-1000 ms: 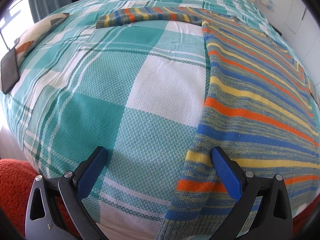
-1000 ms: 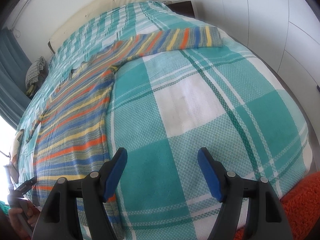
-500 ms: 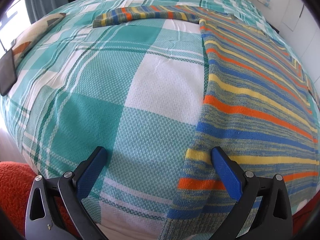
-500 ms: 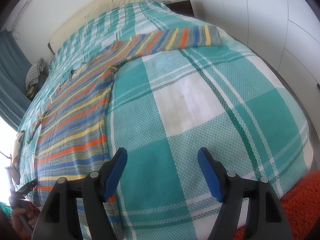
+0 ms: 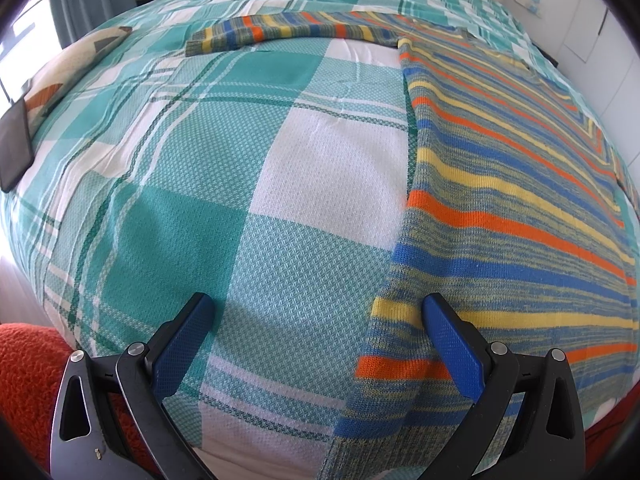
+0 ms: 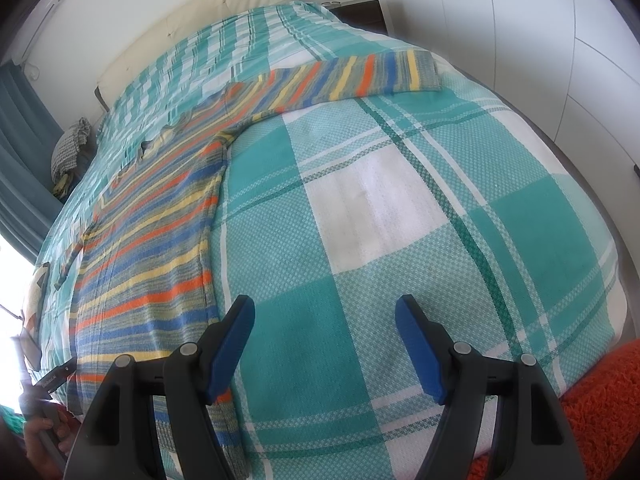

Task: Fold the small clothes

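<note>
A knit sweater (image 5: 500,208) striped in blue, orange and yellow lies flat on the teal plaid bedspread (image 5: 224,208), one sleeve (image 5: 280,32) stretched out sideways. My left gripper (image 5: 316,320) is open over the sweater's hem corner. Its right finger (image 5: 448,340) is over the knit and its left finger (image 5: 188,336) over bare bedspread. In the right wrist view the sweater (image 6: 152,240) lies at the left, its other sleeve (image 6: 360,76) reaching right. My right gripper (image 6: 324,328) is open over the bedspread (image 6: 440,200), its left finger (image 6: 232,340) at the sweater's side edge.
A dark phone (image 5: 14,152) and a patterned pillow (image 5: 72,64) lie near the bed's left edge. An orange rug (image 6: 600,400) covers the floor at the foot. White cupboards (image 6: 560,40), a dark nightstand (image 6: 360,12) and a cream headboard (image 6: 200,12) stand beyond. A hand (image 6: 40,432) shows bottom left.
</note>
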`<state>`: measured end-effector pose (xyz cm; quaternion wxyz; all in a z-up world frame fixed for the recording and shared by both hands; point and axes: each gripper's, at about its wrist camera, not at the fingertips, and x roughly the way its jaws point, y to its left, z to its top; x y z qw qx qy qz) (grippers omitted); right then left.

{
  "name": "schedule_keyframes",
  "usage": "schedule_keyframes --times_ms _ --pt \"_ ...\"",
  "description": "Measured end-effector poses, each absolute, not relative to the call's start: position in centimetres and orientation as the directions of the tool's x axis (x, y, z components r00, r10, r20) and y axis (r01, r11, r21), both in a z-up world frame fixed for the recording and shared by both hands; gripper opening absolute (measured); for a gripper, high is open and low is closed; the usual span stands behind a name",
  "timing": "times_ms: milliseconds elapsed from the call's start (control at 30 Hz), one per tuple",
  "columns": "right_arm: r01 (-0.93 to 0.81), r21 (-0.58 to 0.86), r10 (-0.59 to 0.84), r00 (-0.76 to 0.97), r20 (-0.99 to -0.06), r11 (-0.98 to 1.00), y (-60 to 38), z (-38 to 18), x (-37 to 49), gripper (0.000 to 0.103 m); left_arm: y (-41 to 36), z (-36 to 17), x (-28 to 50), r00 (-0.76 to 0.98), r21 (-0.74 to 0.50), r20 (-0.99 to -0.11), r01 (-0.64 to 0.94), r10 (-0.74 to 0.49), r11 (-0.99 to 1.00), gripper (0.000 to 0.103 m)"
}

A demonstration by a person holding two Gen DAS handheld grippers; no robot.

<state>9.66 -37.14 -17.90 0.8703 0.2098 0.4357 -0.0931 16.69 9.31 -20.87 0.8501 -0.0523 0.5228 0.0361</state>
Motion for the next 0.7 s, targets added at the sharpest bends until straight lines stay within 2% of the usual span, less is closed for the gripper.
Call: schedule_keyframes --times_ms 567,700 --pt "0.349 0.292 0.023 0.607 -0.794 0.890 -37.3 -17.8 9.4 0.073 9.3 -20.9 16.7 0.451 -0.052 -0.893 -0.116 0.006 0.992 0.103" --pt "0.347 0.334 0.066 0.601 -0.796 0.876 -37.7 -17.2 9.4 0.072 10.0 -19.5 16.6 0.457 -0.095 -0.889 -0.121 -0.029 0.988 0.102"
